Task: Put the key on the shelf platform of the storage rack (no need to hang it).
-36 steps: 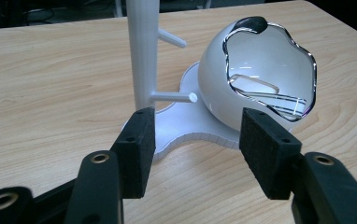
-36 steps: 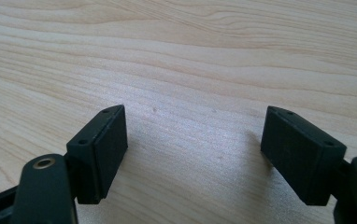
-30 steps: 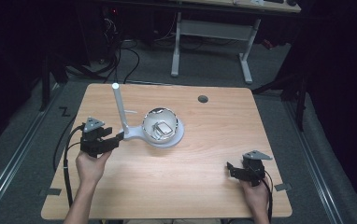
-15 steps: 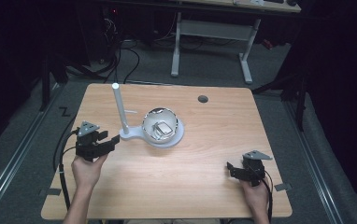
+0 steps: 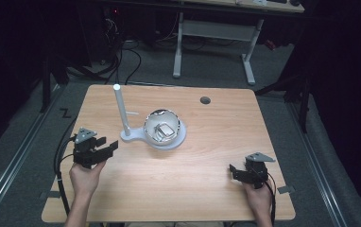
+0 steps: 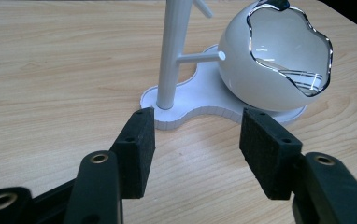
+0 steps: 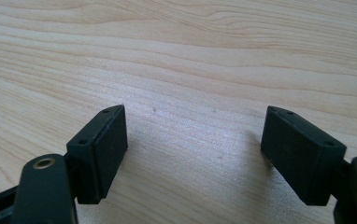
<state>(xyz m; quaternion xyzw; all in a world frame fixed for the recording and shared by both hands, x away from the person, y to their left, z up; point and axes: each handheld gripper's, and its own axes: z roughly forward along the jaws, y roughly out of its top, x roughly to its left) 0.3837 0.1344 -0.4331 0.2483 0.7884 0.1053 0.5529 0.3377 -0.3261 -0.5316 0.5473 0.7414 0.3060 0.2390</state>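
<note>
A white stand [image 5: 136,137] with an upright post [image 5: 121,109] and a chrome-rimmed white globe [image 5: 162,127] sits mid-table on a flat white base. Something small and pale lies inside the globe. My left gripper [image 5: 107,146] is left of the stand, a short way off, jaws open and empty. In the left gripper view the base [image 6: 200,100] and post [image 6: 172,51] lie just beyond my left gripper [image 6: 197,140], and the globe [image 6: 272,60] is to the right. My right gripper [image 5: 234,171] rests near the table's front right, open, with bare wood between its jaws [image 7: 193,149].
The wooden table [image 5: 216,142] has a small dark cable hole [image 5: 205,100] at the back. Cables trail from both grippers off the front edge. A white desk frame [image 5: 211,47] stands on the dark floor behind the table.
My left gripper has drawn back from the stand's base, toward the table's left front. The right gripper has not moved.
</note>
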